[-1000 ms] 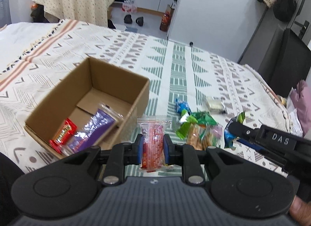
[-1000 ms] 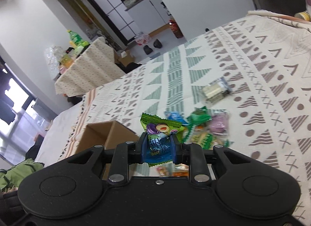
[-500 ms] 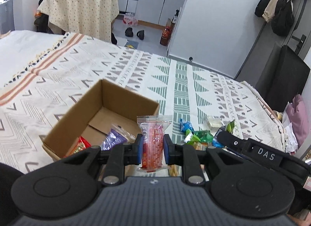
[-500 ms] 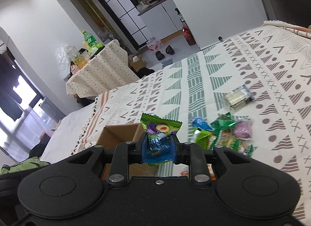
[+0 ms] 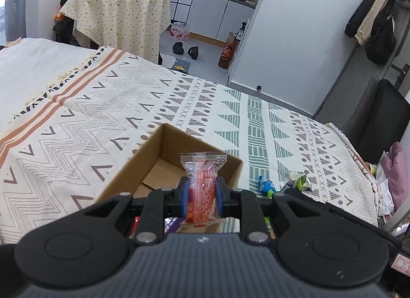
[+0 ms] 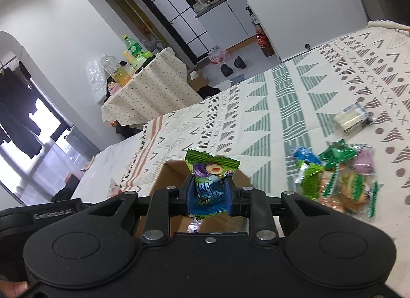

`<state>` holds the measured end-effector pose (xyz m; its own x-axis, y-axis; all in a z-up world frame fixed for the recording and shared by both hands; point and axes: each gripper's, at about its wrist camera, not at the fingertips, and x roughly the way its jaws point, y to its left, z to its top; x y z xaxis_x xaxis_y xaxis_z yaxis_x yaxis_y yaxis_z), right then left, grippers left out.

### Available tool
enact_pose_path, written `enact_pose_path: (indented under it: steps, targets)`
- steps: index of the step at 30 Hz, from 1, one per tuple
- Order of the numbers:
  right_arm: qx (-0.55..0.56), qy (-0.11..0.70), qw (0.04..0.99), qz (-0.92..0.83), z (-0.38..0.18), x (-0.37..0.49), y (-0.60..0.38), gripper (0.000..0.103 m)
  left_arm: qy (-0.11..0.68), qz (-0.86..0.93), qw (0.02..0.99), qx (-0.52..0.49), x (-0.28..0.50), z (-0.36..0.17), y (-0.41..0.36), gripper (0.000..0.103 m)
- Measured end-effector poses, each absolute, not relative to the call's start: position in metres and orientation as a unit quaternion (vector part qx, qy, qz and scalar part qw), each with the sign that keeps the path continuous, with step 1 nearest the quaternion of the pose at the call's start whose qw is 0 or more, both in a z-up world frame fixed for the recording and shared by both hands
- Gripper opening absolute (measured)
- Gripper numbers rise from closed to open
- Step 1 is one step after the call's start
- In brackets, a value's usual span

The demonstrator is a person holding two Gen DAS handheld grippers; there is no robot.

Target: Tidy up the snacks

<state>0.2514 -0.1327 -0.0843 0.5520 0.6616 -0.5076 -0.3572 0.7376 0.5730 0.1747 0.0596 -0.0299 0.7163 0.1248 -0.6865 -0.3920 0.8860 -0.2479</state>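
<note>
Left gripper point(image 5: 200, 191) clamps red packet point(image 5: 202, 190), angled down over box point(image 5: 143, 159).

A cream bedspread point(image 5: 159, 108) is showing grey zigzags, rust-orange stripes toward the left of the frame, and sage-green striped triangles toward the right. At lower centre a plain brown cardboard box point(image 5: 153, 154) is sitting behind a clear packet of orange-red pieces point(image 5: 202, 182), which is showing between the blue pads of the black left hand-held gripper point(image 5: 201, 195). In the right wrist view, a green and blue wrapper with a purple cartoon figure point(image 6: 211, 177) is showing at centre, while green, blue and lilac packets point(image 6: 338, 172) are lying at right, and a cream dotted cloth is draping the desk point(image 6: 151, 87) at upper left.
</note>
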Motion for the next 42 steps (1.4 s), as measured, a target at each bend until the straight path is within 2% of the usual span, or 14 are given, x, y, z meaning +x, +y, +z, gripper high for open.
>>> enact_pose_path:
  steps: [15,20,23,28,32,35,36,39,42]
  targets:
    - [0.17,0.388,0.843,0.33,-0.086,0.241,-0.082,0.024,0.372,0.139,0.89,-0.222,0.18,-0.057,0.108,0.02]
    - [0.162,0.403,0.837,0.333,-0.091,0.239,-0.074,0.024,0.387,0.147,0.879,-0.238,0.183,-0.062,0.121,0.026]
    - [0.16,0.41,0.833,0.337,-0.091,0.235,-0.072,0.024,0.393,0.155,0.873,-0.243,0.179,-0.063,0.127,0.031]
    - [0.154,0.418,0.825,0.348,-0.09,0.228,-0.068,0.025,0.396,0.165,0.87,-0.243,0.171,-0.06,0.129,0.048]
    - [0.154,0.421,0.821,0.352,-0.089,0.223,-0.067,0.031,0.394,0.169,0.871,-0.239,0.165,-0.057,0.126,0.053]
    - [0.158,0.415,0.824,0.352,-0.085,0.222,-0.071,0.044,0.394,0.177,0.87,-0.239,0.161,-0.054,0.126,0.061]
    - [0.16,0.413,0.826,0.349,-0.084,0.222,-0.074,0.048,0.393,0.18,0.87,-0.238,0.16,-0.053,0.126,0.067]
    - [0.171,0.409,0.831,0.337,-0.081,0.223,-0.085,0.049,0.391,0.187,0.87,-0.236,0.156,-0.048,0.124,0.079]
    - [0.175,0.413,0.835,0.32,-0.081,0.226,-0.096,0.051,0.394,0.192,0.87,-0.226,0.155,-0.044,0.121,0.082]
